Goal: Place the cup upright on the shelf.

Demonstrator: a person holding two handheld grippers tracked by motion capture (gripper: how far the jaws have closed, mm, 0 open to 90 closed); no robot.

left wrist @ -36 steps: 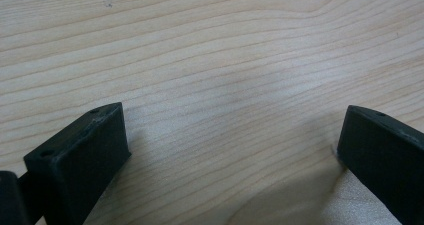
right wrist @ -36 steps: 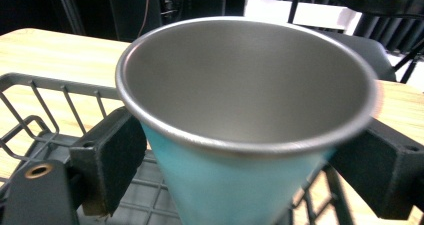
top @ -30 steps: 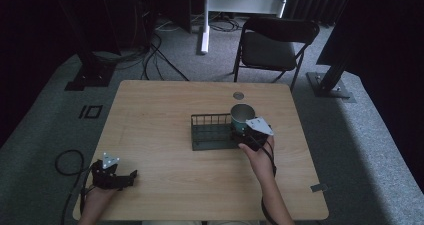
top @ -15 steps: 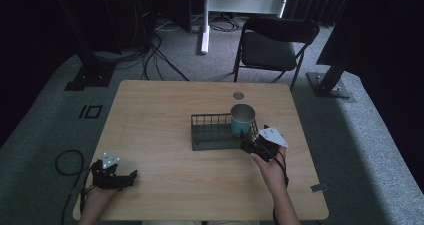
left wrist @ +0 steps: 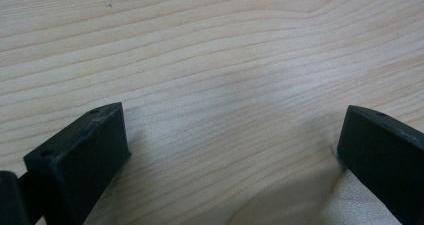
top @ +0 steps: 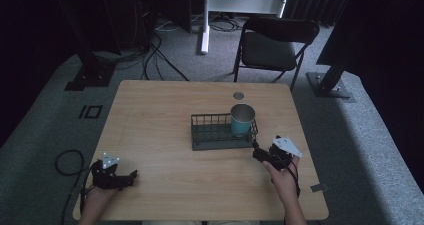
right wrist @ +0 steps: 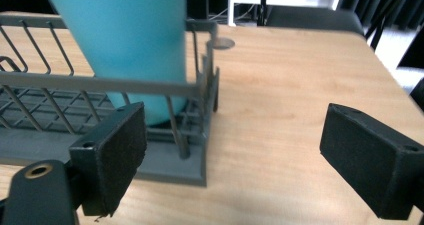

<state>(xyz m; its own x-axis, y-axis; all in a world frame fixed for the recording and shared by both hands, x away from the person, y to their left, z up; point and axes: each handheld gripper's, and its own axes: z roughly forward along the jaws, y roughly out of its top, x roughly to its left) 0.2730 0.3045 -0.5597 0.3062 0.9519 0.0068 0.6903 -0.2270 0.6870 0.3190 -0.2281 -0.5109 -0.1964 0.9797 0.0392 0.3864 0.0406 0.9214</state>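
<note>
High view showed the right gripper [top: 260, 154] drawn back from the cup [top: 242, 119], which it had been against a second before; it now sat just off the rack's [top: 215, 141] near right corner, jaws wide apart and empty. The teal cup stood upright in the rack's right end, mouth up, long axis vertical. The rack's long side ran across the table [top: 150, 115]. The left gripper [top: 127, 177] had stayed at the near left edge, jaws spread wide over bare wood.
</note>
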